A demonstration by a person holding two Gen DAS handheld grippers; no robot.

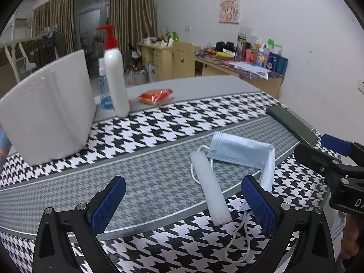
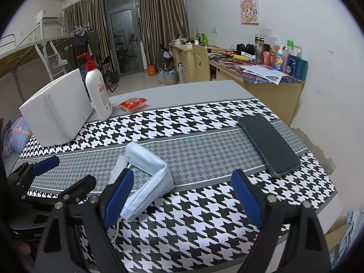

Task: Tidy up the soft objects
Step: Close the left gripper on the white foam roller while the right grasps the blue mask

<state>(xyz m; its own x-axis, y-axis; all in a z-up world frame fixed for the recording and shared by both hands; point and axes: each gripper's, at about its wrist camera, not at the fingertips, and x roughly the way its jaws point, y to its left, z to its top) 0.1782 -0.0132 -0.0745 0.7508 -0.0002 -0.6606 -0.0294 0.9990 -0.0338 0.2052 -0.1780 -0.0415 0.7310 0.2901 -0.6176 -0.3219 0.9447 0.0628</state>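
The blue surgical mask [image 1: 241, 152] lies bent on the houndstooth tablecloth [image 1: 159, 127], one end draped over a white foam stick [image 1: 210, 188] that seems to pin its ear loop. The left gripper [image 1: 183, 201], fingers spread wide and empty, has both at about one o'clock. The right gripper [image 2: 183, 196], equally open, has the mask at ten o'clock, likely ready to help fold. A phone [image 2: 268, 145] lies apart at two o'clock.

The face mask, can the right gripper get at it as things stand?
Probably yes. The right gripper is open, and the folded face mask lies just ahead by its left finger, nothing on top. The white foam stick lies alongside.
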